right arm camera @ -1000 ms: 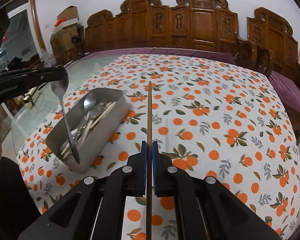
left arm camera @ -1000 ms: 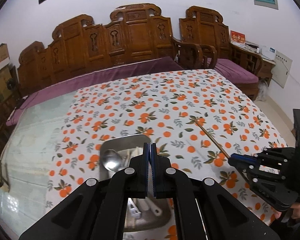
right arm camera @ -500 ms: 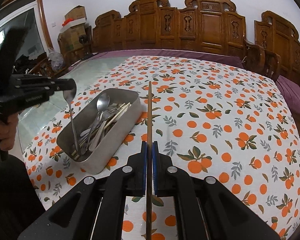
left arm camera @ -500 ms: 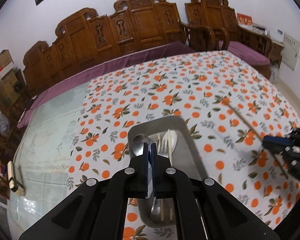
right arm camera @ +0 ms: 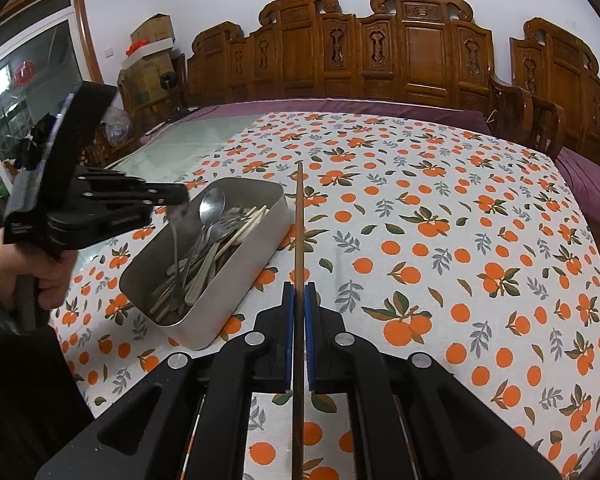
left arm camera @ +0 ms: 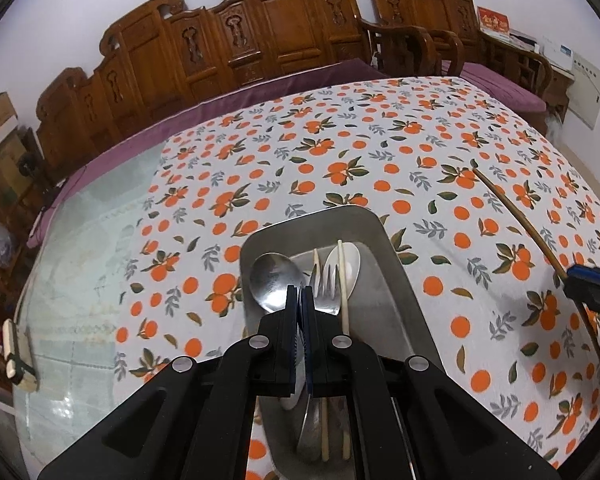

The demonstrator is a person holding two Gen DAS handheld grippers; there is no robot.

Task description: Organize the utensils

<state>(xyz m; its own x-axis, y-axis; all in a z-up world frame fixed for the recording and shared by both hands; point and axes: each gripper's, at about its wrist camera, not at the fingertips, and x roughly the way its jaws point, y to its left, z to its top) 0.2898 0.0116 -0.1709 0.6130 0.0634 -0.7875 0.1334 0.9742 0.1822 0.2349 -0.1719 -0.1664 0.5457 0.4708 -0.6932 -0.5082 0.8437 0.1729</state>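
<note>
A metal tray holds several spoons, forks and pale chopsticks. My left gripper is shut on a metal spoon that hangs handle-down into the tray; its bowl is pinched between the jaws. My right gripper is shut on a long brown chopstick, held above the cloth just right of the tray.
The table carries an orange-print cloth with bare glass on the left. Carved wooden benches with purple cushions stand behind. A small pale object lies at the left table edge.
My left gripper has moved over the tray and lowered the spoon so its handle reaches in among the utensils. My right gripper with the chopstick has come nearer the tray.
</note>
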